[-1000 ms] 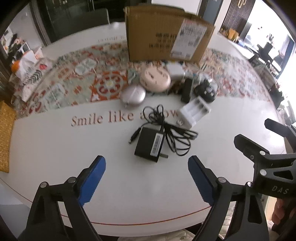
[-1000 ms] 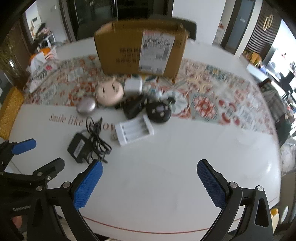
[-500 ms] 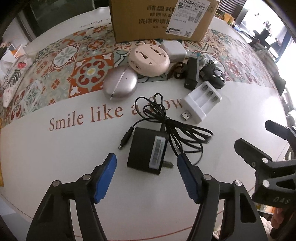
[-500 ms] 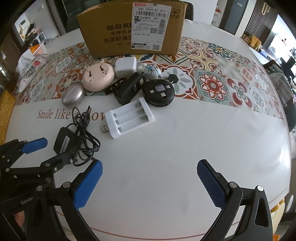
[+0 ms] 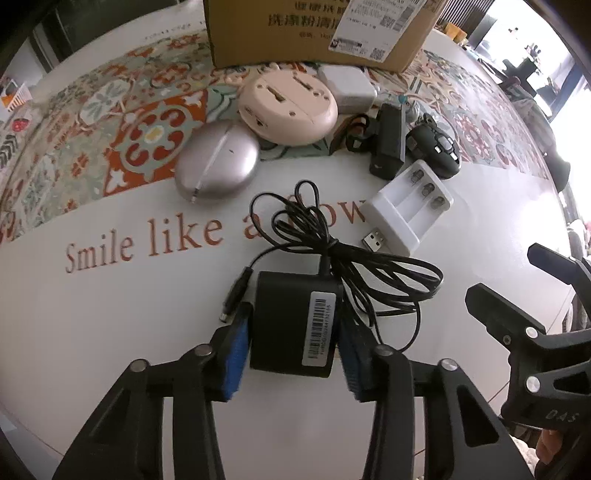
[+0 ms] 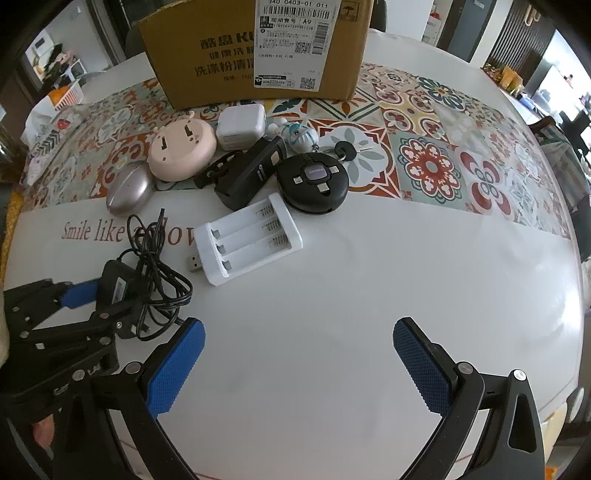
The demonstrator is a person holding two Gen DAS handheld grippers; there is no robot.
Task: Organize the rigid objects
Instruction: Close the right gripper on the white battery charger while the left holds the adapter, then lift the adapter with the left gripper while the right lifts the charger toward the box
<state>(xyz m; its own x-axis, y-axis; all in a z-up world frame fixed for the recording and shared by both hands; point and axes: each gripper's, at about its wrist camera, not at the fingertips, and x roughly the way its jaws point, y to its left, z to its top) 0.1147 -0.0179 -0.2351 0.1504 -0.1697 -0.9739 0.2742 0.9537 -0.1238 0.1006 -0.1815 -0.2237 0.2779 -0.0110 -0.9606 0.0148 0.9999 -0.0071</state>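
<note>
From the left wrist view, the left gripper (image 5: 293,347) has its blue pads (image 5: 236,350) pressed against the two long sides of the black power adapter (image 5: 293,325), which lies flat on the tabletop (image 5: 110,314) near its front edge. The adapter's long axis runs straight ahead, in line with the fingers, so the grip squeezes it across its narrow width. Its cord (image 5: 332,254) is bunched in loops just beyond and to the right of the body, touching the right finger; a lift will probably drag those loops along, and they could snag the white battery charger (image 5: 408,208) lying just past them. Farther back, toward the patterned strip of the tabletop, sit a silver oval case (image 5: 216,166), a pink round device (image 5: 288,105) and a white plug block (image 5: 347,88). Behind them stands a cardboard box (image 5: 317,33); its inside is out of sight here.

From the right wrist view, the right gripper (image 6: 297,369) hovers with its fingers spread wide over bare tabletop near the front edge, holding nothing. The left gripper (image 6: 94,299) is clearly the nearer tool: the adapter (image 6: 114,280) sits between its fingers at the tabletop's left side. The battery charger (image 6: 249,240) lies ahead and left of the right gripper, its slots empty. The box (image 6: 258,51) shows only its labelled front wall, so I cannot tell what it contains.
</note>
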